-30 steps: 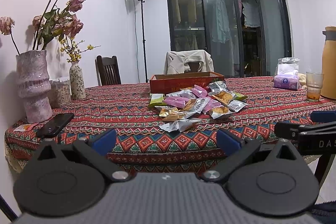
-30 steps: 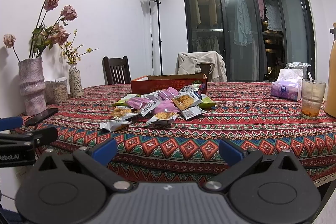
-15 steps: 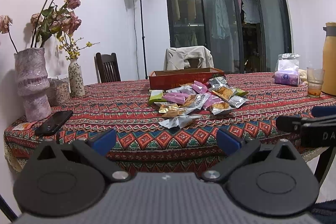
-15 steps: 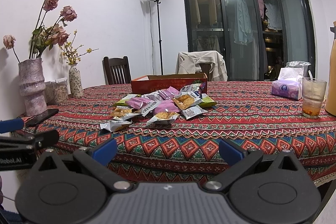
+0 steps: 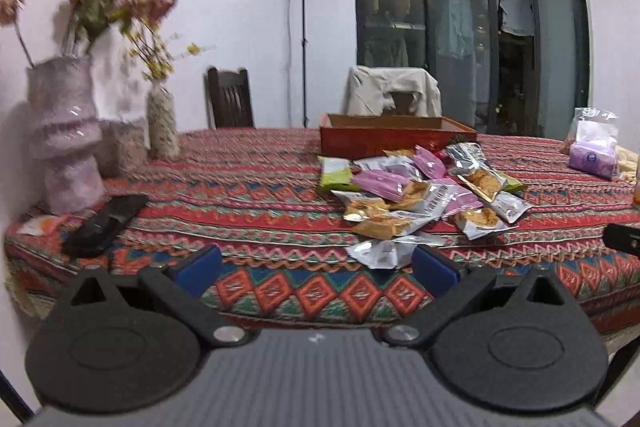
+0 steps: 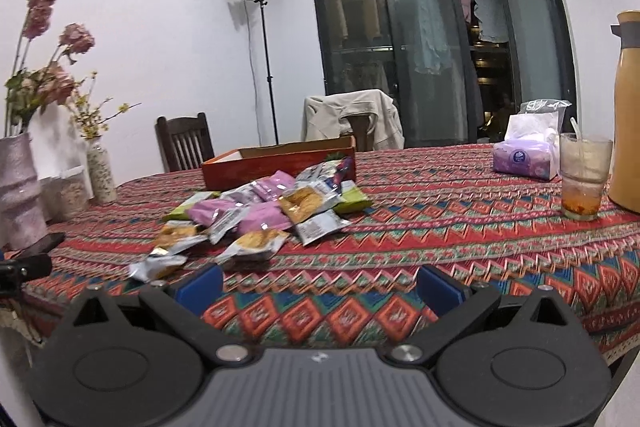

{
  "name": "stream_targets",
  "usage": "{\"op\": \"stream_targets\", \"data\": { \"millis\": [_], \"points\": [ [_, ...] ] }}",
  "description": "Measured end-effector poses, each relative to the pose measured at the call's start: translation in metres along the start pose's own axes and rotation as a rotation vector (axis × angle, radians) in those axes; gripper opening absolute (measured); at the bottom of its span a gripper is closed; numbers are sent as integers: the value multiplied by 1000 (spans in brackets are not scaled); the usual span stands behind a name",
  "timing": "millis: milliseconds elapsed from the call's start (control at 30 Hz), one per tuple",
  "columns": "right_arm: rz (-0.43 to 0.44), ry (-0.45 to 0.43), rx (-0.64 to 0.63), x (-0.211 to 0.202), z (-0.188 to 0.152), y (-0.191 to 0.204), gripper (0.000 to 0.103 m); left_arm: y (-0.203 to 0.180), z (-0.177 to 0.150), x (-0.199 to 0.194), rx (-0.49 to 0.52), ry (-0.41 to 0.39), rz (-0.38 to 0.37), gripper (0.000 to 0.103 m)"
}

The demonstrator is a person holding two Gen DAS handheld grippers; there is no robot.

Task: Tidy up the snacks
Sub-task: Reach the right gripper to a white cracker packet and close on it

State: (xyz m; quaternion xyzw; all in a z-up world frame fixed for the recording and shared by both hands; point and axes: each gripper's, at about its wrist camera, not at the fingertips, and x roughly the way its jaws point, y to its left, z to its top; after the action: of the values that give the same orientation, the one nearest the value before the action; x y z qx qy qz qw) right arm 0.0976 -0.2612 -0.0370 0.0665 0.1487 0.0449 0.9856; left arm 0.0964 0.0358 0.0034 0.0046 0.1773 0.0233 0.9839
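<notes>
A pile of snack packets (image 5: pixel 424 191) in pink, silver, green and gold lies on the patterned tablecloth, in front of an open red box (image 5: pixel 396 137). The pile (image 6: pixel 260 215) and the box (image 6: pixel 280 165) also show in the right wrist view. My left gripper (image 5: pixel 316 267) is open and empty, at the table's near edge, short of a silver packet (image 5: pixel 380 251). My right gripper (image 6: pixel 320 285) is open and empty, over the near edge, to the right of the pile.
A pink vase (image 5: pixel 66 135) with dried flowers, a small vase (image 5: pixel 162 123) and a black phone (image 5: pixel 106 223) stand at the left. A tissue pack (image 6: pixel 526 157), a glass (image 6: pixel 582 183) and a tan jug (image 6: pixel 628 107) stand at the right. Chairs are behind the table.
Both grippers have moved forward and up toward the table, so the snack pile looks closer. The left view has turned a little to the left. Both stay open.
</notes>
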Motion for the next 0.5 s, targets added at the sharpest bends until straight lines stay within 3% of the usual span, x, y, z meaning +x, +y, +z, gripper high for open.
{"op": "stream_targets", "data": {
  "millis": [267,500],
  "points": [
    [35,48,-7,43,19,3,103,-28,4,43,132,52,-134,103],
    [82,108,-50,84,22,22,103,-33,14,97,152,151,-235,103]
  ]
}}
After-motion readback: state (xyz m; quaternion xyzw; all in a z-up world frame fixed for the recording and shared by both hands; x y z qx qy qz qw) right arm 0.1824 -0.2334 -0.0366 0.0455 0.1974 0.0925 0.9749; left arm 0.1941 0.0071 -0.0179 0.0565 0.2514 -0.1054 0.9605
